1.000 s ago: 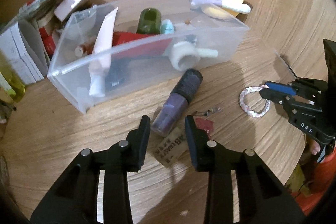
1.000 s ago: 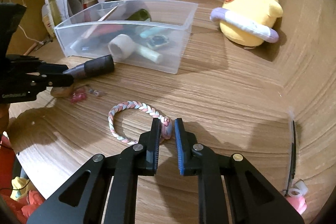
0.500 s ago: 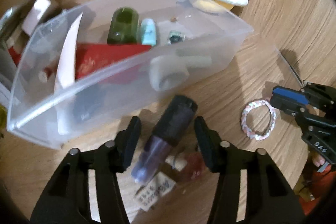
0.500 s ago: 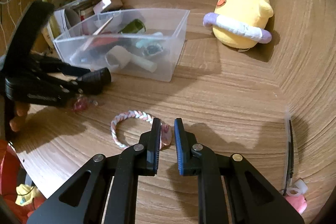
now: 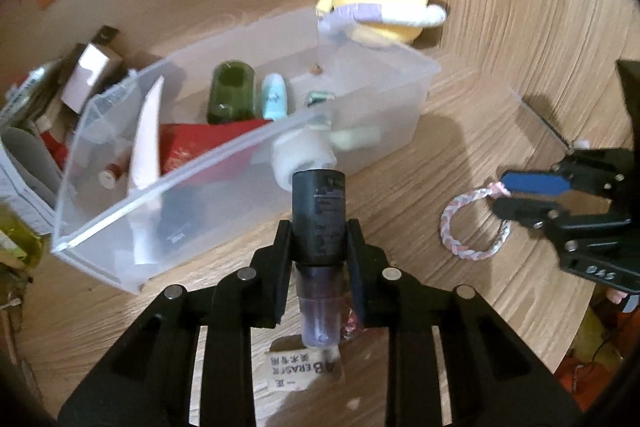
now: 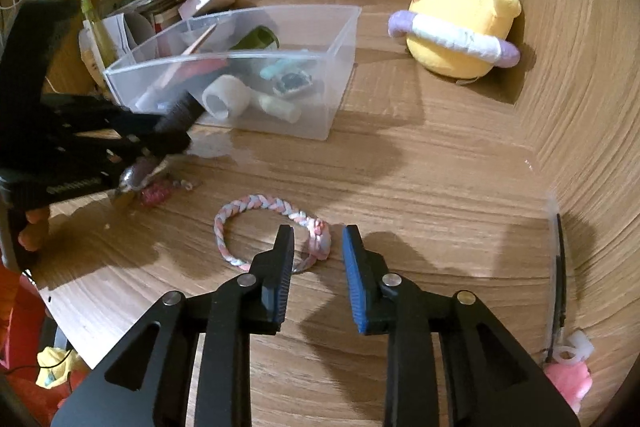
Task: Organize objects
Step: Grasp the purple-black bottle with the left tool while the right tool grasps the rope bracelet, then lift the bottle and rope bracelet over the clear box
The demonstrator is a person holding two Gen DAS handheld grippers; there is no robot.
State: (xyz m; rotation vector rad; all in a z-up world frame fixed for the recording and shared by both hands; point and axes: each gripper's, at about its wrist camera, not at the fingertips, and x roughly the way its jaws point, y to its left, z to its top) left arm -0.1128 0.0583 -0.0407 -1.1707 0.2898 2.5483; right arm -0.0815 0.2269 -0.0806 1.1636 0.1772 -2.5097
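L gripper (image 5: pixel 319 243) fingers closing, clamped on dark purple bottle (image 5: pixel 319 211) just in front of clear bin (image 5: pixel 240 147). R gripper (image 6: pixel 318 247) fingers opening, apart, braided bracelet (image 6: pixel 272 231) between them, on surface right of bin.

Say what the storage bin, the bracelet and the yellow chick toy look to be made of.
Storage bin: translucent, slightly frosted plastic; its contents show through the walls.
Bracelet: braided cord or yarn in pink, white and pale blue, matte; the plait is visible.
Yellow chick toy: soft plush fabric, fuzzy and matte.
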